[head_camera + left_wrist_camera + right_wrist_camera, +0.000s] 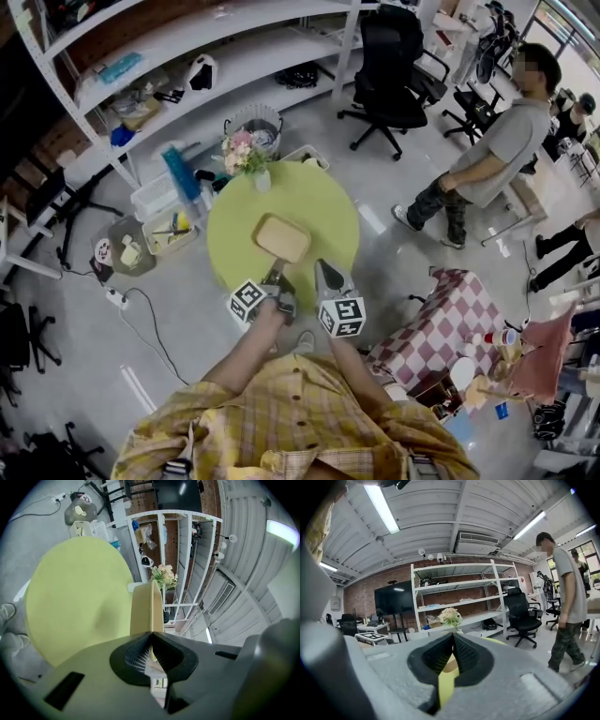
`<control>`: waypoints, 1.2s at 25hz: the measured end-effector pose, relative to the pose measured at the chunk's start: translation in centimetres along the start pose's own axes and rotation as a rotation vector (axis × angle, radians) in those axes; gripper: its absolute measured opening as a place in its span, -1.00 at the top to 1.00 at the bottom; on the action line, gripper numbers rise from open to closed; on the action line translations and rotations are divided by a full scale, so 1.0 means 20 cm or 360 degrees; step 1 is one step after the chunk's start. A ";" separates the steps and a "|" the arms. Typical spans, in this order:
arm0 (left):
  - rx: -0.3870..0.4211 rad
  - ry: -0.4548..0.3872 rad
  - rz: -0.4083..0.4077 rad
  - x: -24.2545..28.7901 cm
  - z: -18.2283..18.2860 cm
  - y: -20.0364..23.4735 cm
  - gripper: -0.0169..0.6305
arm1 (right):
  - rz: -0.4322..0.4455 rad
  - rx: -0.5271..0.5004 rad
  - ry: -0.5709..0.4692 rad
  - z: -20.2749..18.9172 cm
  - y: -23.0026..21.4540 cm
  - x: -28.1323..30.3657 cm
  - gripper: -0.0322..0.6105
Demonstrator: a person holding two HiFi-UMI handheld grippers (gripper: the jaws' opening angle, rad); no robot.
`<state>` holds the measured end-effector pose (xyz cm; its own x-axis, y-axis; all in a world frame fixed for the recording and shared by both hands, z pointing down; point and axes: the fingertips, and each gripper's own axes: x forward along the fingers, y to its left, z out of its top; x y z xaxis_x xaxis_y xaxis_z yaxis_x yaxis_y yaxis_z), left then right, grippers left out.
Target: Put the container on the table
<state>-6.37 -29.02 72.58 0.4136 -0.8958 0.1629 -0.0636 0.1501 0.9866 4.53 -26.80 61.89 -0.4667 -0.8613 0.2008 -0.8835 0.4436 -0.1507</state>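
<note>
We look down on a round green table (319,202). The tan container (281,237) sits over its middle, a little toward the 6 o'clock side. Its long side runs from 10 o'clock to 4 o'clock.

Our left gripper (276,274) reaches in from the table's 6 o'clock edge. Its claw is clamped narrow on the container's near rim. In the left gripper view the container stands edge-on straight out of the pinched jaws, with the table top spread behind it. A faint shadow lies on the green top beside the container. We cannot tell whether its base touches the table.

Our right gripper (324,270) lies just beside the left one, toward 5 o'clock, its tip near the container's near right corner. In the right gripper view its jaws meet at the tips with nothing pinched between them. Only a strip of green table and a bit of tan show through the gap below.

A vase of flowers (246,155) stands at the table's 11 o'clock edge. A white shelf (187,56) runs behind it. A black office chair (394,66) stands out at 1 o'clock, and a person (497,150) in a grey shirt stands at 2 o'clock, well apart from the table. A red checked cloth (441,323) covers something at 4 o'clock. Our yellow plaid sleeves (300,412) fill the bottom of the head view.
</note>
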 end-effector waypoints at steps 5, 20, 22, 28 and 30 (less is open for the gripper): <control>0.0016 -0.0022 0.0030 0.02 0.04 0.03 0.89 | 0.0034 -0.0003 -0.0009 0.00 0.00 0.03 0.90; -0.0038 -0.0076 0.0137 0.13 0.09 0.22 0.89 | 0.0088 -0.0025 -0.0004 0.00 -0.02 0.07 0.90; -0.0048 -0.0084 0.0162 0.14 0.09 0.25 0.89 | 0.0089 -0.0022 0.0001 0.00 -0.03 0.07 0.90; -0.0128 -0.0146 0.0173 0.18 0.11 0.31 0.89 | 0.0096 -0.0017 0.0020 -0.02 -0.02 0.09 0.90; -0.0111 -0.0160 0.0183 0.20 0.11 0.32 0.89 | 0.0092 -0.0015 0.0021 -0.02 -0.04 0.09 0.90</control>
<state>-7.03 -32.51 79.56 0.3143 -0.9078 0.2776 -0.0405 0.2793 0.9593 4.36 -28.54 62.69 -0.5173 -0.8309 0.2048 -0.8554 0.4948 -0.1534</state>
